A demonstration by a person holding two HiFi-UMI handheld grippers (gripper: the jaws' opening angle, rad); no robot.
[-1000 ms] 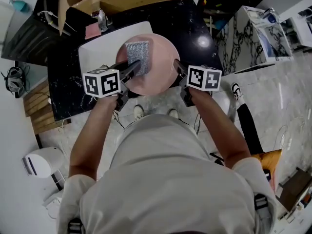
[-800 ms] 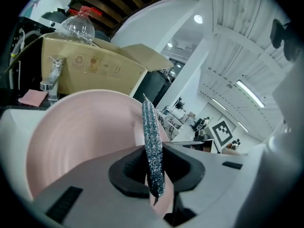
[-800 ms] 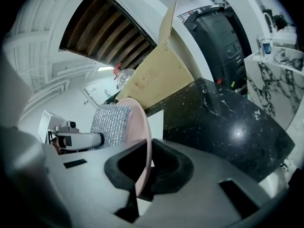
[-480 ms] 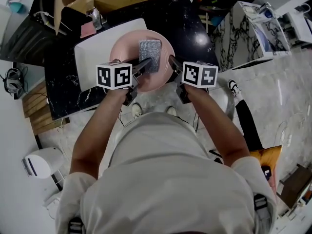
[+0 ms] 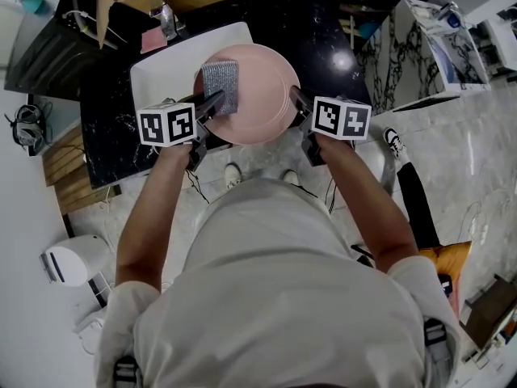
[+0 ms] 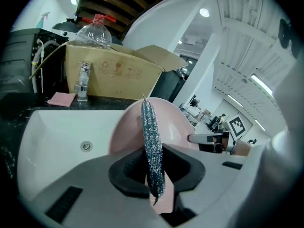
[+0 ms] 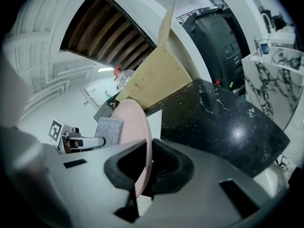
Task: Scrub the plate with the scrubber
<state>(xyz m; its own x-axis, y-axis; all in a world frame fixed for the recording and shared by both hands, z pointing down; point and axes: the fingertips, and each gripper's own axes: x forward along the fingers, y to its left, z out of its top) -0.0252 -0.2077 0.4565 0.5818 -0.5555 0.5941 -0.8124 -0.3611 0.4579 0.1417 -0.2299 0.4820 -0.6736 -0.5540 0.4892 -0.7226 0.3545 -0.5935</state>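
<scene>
— What are the two grippers holding?
— The left gripper (image 6: 154,167) is clamped on a silver mesh scrubber (image 5: 220,86), which lies against the pink plate (image 5: 262,95). The right gripper (image 7: 142,167) pinches the plate's right rim.
— Where's the plate?
— Over the white sink (image 5: 157,71), at its right edge, near the black counter (image 5: 323,31) front.

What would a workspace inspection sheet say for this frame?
Surface: black marbled counter with a white sink set in it.
Job's things: pink plate held over the sink; grey scrubber lies against its face.
Clutter: cardboard box, pink cloth, plastic bottle.
Grippers: left gripper shut on the scrubber; right gripper shut on the plate's rim.
Cables: white cable behind the sink.
Surroundings: pale marble floor, white veined cabinet.
</scene>
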